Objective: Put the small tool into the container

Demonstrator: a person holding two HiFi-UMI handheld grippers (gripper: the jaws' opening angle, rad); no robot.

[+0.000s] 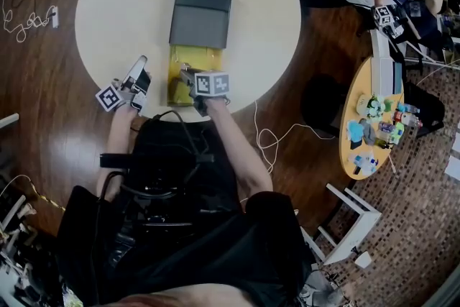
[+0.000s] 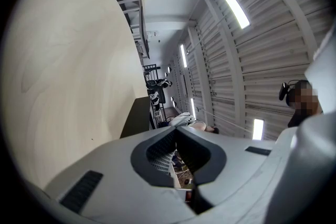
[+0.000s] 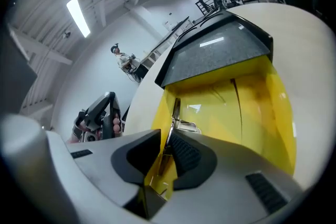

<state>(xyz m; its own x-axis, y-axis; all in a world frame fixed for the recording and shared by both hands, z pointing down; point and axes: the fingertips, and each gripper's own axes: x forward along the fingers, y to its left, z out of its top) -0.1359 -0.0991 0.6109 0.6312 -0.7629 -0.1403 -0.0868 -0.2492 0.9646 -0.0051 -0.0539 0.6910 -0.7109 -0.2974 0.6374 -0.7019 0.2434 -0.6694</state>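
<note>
A yellow container [image 1: 188, 57] lies on the round white table [image 1: 122, 3], its dark grey lid [image 1: 200, 13] covering the far part. My right gripper [image 1: 187, 75] is at the container's near edge. In the right gripper view the jaws [image 3: 164, 136] pinch a thin metal small tool [image 3: 175, 113] that stands upright beside the yellow container's [image 3: 252, 107] left wall, below the lid [image 3: 220, 52]. My left gripper [image 1: 140, 65] rests to the left of the container near the table's edge. Its jaws [image 2: 176, 129] meet at the tips with nothing between them.
The table's near edge runs just under both grippers. A person sits at a second, orange-topped table [image 1: 352, 154] at the right, which holds several small toys. A white cable [image 1: 269, 136] and a white stool [image 1: 348, 223] are on the wooden floor.
</note>
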